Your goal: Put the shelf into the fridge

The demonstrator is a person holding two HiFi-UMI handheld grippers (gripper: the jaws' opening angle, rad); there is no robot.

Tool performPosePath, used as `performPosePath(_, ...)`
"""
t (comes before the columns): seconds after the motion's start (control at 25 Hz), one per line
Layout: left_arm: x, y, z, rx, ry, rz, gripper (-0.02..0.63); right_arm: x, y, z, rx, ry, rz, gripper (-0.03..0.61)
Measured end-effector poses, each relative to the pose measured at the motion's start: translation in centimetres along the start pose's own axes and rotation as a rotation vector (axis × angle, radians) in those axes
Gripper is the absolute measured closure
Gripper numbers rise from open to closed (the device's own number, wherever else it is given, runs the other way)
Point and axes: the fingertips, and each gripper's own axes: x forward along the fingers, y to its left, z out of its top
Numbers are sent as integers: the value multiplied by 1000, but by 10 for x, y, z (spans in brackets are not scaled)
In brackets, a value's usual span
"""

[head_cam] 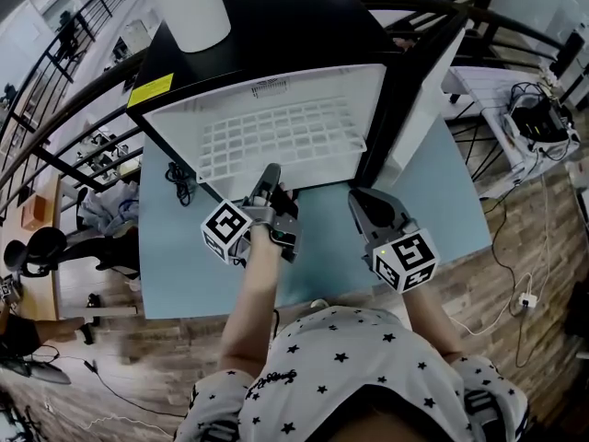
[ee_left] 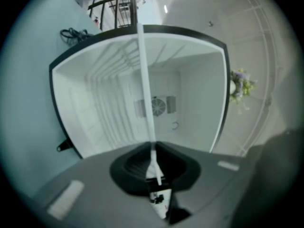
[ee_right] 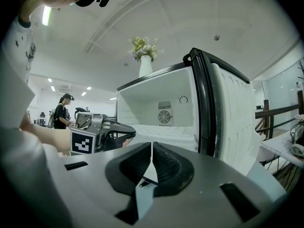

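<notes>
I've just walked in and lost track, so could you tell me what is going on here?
A person is fitting a white wire shelf into an open fridge on the blue table. The left gripper is shut on the shelf's front edge, and the shelf looks largely inside. The right gripper is shut and empty, near the open door.

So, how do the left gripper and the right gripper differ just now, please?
The left gripper is shut on the white wire shelf's front edge; the right gripper is shut on nothing. The left reaches the black fridge's opening; the right hangs back over the pale blue table. Both face the fridge.
</notes>
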Motion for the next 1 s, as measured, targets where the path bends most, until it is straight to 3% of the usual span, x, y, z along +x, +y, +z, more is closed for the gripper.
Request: performPosePath(1.0, 64, 9, 36, -5, -32, 30, 577, -7, 2, -2, 8, 9, -6, 552)
